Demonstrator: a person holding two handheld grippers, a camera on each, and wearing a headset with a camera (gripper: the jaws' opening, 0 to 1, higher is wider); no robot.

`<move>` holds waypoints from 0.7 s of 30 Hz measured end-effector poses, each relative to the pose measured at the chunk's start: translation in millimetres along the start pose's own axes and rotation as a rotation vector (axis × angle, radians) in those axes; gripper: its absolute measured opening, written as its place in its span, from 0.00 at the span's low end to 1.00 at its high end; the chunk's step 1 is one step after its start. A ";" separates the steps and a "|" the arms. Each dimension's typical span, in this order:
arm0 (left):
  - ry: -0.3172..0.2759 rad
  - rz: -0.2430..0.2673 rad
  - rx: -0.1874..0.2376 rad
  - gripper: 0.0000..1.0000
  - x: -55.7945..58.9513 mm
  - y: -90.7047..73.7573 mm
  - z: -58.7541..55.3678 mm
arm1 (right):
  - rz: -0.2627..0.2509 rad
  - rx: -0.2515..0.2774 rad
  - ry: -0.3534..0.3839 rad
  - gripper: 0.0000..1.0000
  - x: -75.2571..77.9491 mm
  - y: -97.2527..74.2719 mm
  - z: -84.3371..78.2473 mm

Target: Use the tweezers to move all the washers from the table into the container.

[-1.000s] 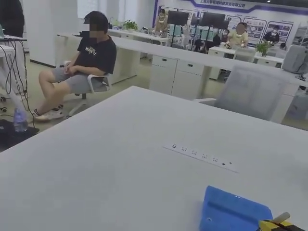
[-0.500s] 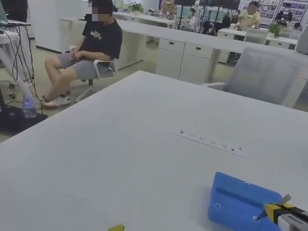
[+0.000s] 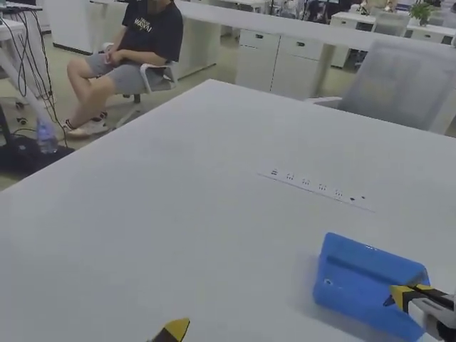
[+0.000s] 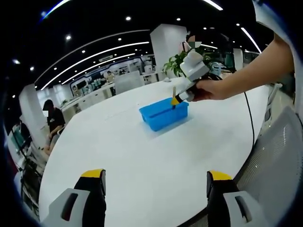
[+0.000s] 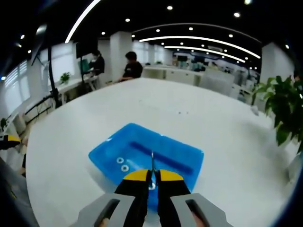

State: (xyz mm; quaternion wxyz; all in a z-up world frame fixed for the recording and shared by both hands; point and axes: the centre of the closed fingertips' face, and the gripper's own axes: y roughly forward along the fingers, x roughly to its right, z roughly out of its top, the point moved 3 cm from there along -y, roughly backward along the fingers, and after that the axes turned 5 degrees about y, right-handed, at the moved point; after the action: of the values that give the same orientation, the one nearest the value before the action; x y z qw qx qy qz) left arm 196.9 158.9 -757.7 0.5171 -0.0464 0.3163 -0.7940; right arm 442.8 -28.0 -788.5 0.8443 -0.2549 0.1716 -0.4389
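A blue container [image 5: 168, 153] lies on the white table [image 3: 178, 214], with two washers [image 5: 122, 164] on its floor. My right gripper [image 5: 152, 177] is shut on thin metal tweezers [image 5: 152, 163], whose tips point down over the container's middle. Whether the tips hold a washer I cannot tell. In the head view the container [image 3: 360, 274] sits at the lower right, with the right gripper [image 3: 402, 293] over its near right corner. My left gripper [image 4: 154, 189] is open and holds nothing, well to the left of the container [image 4: 163, 113]. Its yellow tip [image 3: 174, 330] pokes in at the bottom.
A socket strip [image 3: 317, 187] is set into the table beyond the container. A grey chair [image 3: 402, 75] stands at the far edge, and a person [image 3: 139, 43] sits on a chair at the back left. A potted plant [image 5: 284, 109] stands at the right.
The head camera has tilted down, so the container sits higher in the picture. The left gripper's yellow tip has come in at the bottom. The right gripper stays over the container.
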 end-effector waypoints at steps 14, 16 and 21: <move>0.004 -0.011 0.004 0.89 1.8 -1.2 1.3 | -0.004 0.043 -0.001 0.03 -1.6 -23.3 17.0; 0.007 -0.016 0.008 0.89 2.7 -1.6 2.1 | 0.007 0.060 -0.021 0.02 -2.4 -33.0 21.6; -0.001 -0.018 0.022 0.88 2.6 -2.6 3.9 | 0.030 0.069 -0.111 0.02 -14.6 -61.7 25.2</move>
State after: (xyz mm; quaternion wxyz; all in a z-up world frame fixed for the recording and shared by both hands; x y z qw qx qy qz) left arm 195.2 155.6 -753.7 0.5103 -0.0439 0.3071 -0.8021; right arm 407.4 -38.7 -731.2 0.8674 -0.2470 0.1133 -0.4169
